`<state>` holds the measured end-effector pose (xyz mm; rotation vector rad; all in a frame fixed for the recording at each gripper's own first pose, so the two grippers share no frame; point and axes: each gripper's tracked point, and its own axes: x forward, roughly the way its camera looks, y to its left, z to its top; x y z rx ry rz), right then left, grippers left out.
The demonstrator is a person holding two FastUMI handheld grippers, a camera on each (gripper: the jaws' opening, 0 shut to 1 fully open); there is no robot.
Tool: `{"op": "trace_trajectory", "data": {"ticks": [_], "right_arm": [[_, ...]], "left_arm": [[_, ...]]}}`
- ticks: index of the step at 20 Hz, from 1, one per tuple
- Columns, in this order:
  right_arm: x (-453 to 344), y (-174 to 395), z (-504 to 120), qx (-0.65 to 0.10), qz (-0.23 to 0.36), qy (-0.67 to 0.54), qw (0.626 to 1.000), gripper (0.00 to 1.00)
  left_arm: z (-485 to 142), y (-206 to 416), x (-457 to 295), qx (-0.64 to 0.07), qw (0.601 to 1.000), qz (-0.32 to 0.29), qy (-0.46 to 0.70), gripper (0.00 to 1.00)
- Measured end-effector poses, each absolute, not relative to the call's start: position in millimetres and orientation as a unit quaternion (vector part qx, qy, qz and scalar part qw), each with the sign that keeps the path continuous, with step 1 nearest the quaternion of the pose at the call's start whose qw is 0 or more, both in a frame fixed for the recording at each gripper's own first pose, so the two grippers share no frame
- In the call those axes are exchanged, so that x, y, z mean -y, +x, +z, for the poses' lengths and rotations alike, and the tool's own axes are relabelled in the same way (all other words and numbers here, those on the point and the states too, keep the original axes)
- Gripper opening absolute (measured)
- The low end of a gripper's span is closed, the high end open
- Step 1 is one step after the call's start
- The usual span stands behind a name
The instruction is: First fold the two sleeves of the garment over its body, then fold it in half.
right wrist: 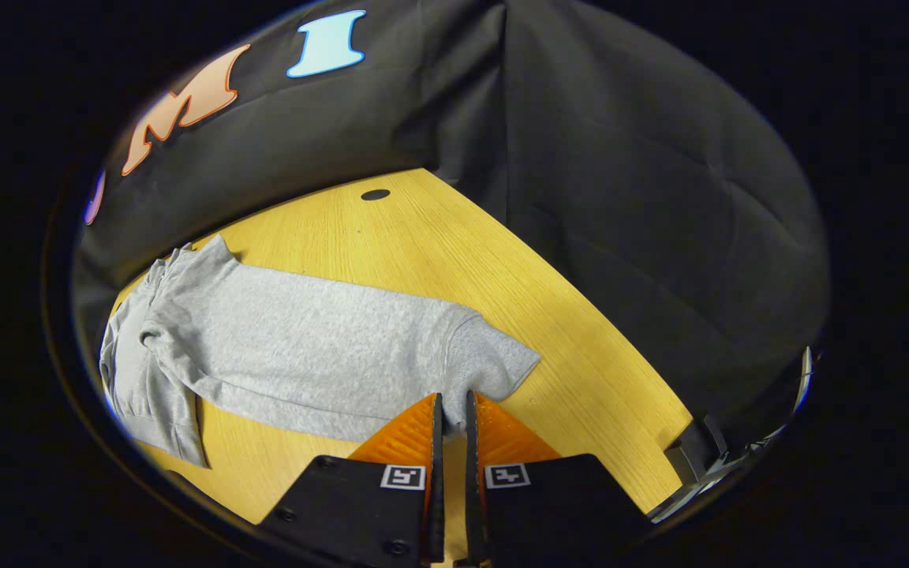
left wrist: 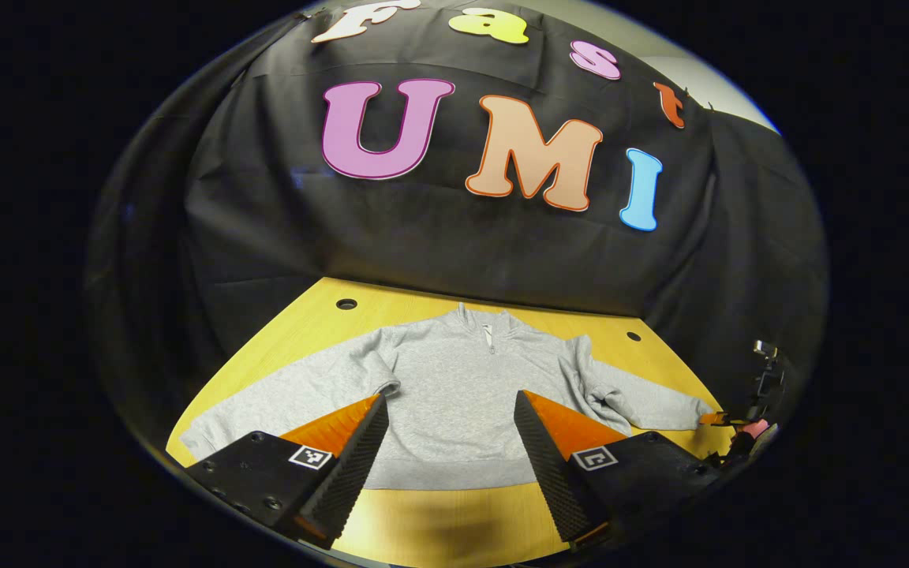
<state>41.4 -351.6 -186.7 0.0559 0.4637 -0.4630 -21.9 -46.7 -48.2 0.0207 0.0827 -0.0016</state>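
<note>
A grey zip-neck sweatshirt (left wrist: 454, 379) lies flat, front up, on the yellow wooden table (left wrist: 423, 521), collar toward the wall. Its left sleeve (left wrist: 281, 398) stretches out to the side. The right sleeve (left wrist: 644, 402) is bunched near the shoulder and runs to the table's right edge. My left gripper (left wrist: 450, 402) hovers open above the hem with nothing between its fingers. In the right gripper view, my right gripper (right wrist: 452, 402) is shut on the cuff (right wrist: 494, 363) of that right sleeve (right wrist: 304, 347), low over the table. The right gripper (left wrist: 727, 418) also appears at the sleeve's end in the left gripper view.
Black cloth walls close the table's far and right sides. Small round holes (left wrist: 346, 304) (left wrist: 634, 336) (right wrist: 375, 194) sit near the back corners. Bare wood (right wrist: 565, 339) lies right of the cuff, and a strip of bare table runs in front of the hem.
</note>
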Motion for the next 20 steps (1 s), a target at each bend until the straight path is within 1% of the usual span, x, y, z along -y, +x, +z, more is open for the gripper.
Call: {"op": "trace_trajectory", "data": {"ticks": [5, 9, 12, 16, 20], "right_arm": [[309, 39, -157, -0.189, -0.23, 0.048, 0.953, 0.13], [264, 41, -127, -0.152, -0.229, 0.088, 0.958, 0.13], [230, 44, -106, -0.13, -0.223, 0.092, 0.962, 0.13], [164, 54, -77, -0.107, -0.193, 0.077, 0.972, 0.13], [92, 71, -44, -0.078, -0.149, 0.066, 0.984, 0.13]], "left_arm": [[-47, -28, 17, -0.05, 0.998, -0.023, 0.02, 0.94], [-41, -31, -11, -0.052, 0.998, -0.039, 0.019, 0.94], [-39, -35, -33, -0.051, 0.998, -0.045, 0.016, 0.94], [-43, -41, -59, -0.054, 0.997, -0.052, 0.008, 0.94], [-50, -51, -90, -0.057, 0.997, -0.047, 0.003, 0.94]]}}
